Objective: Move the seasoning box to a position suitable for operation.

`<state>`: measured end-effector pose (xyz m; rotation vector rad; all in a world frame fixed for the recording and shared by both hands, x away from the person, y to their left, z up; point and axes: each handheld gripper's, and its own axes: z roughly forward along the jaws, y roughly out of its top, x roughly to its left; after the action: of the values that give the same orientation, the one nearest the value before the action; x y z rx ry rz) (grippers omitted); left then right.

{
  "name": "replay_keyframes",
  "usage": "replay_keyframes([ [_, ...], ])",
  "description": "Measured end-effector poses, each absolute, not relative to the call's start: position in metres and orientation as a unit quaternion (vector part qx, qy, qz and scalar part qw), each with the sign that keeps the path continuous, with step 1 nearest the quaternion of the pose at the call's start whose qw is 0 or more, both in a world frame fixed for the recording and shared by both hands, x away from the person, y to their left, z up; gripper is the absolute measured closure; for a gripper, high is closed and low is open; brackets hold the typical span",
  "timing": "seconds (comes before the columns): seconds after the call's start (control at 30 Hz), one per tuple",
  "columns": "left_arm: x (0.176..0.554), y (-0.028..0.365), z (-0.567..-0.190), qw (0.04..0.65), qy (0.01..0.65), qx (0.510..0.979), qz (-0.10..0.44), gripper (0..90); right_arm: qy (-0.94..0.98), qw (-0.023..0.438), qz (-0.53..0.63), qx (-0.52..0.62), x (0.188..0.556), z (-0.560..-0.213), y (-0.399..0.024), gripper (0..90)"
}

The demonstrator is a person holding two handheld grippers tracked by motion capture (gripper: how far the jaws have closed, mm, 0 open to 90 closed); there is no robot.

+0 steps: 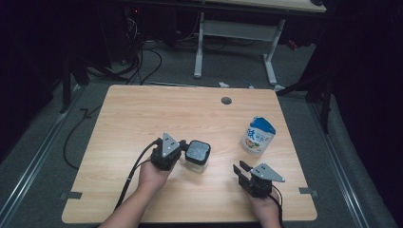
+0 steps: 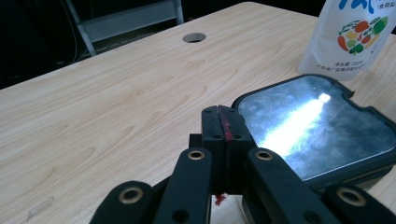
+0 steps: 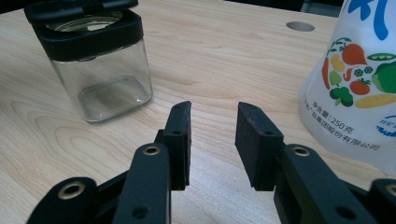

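Left gripper (image 1: 183, 148) shut beside the jar's lid

The glass jar (image 1: 196, 155) stands mid-table; the closed jaws rest against its black lid (image 2: 317, 123) edge, holding nothing, likely to nudge it. Right gripper (image 1: 241, 170) waits half open, empty, near the pouch (image 1: 258, 135).

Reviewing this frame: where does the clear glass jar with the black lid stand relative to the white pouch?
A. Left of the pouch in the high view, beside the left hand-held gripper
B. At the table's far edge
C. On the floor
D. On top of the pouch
A: in the high view the jar stands on the table by the left hand-held gripper, left of the pouch.
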<state>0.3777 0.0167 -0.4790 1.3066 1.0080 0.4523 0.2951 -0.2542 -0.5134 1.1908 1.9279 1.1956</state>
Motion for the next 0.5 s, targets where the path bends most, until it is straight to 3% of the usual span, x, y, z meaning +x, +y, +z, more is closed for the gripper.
replay_keyframes([
  [0.23, 0.378, 0.016, -0.480, 0.657, 0.446, 0.574, 0.201, 90.0, 0.723, 0.284, 0.446, 0.445, 0.295, -0.514, -0.253, 66.6],
  [0.5, 0.378, 0.016, -0.480, 0.657, 0.447, 0.574, 0.198, 90.0, 0.726, 0.280, 0.453, 0.435, 0.295, -0.513, -0.242, 79.1],
])
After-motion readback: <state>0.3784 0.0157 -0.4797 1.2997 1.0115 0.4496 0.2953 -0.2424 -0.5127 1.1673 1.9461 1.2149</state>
